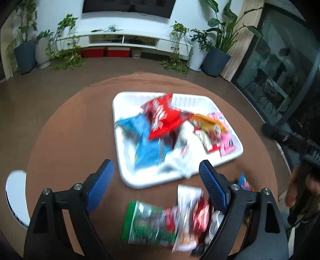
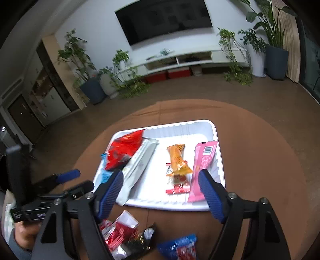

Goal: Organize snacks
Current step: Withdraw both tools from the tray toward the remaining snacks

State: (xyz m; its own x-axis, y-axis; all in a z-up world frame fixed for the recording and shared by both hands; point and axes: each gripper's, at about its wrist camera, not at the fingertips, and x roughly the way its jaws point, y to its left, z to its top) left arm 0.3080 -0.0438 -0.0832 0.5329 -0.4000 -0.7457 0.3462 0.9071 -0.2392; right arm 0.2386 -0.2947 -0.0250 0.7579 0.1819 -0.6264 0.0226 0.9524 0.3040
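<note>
Both tools wide open, empty: left tool (image 1: 157, 172), right tool (image 2: 161, 180). Green packet (image 1: 148, 224) on tabletop (image 1: 66, 128) looks light, crinkly, slippery; I would pinch its sealed edge.

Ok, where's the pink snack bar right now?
In the right wrist view, the pink snack bar lies along the right edge of the white tray, just right of the orange packet.

A dark television (image 2: 166, 19) hangs on the white wall above a low white cabinet (image 2: 192, 58). Two red boxes (image 2: 168, 75) sit under it. Potted plants (image 1: 218, 48) flank both ends.
</note>
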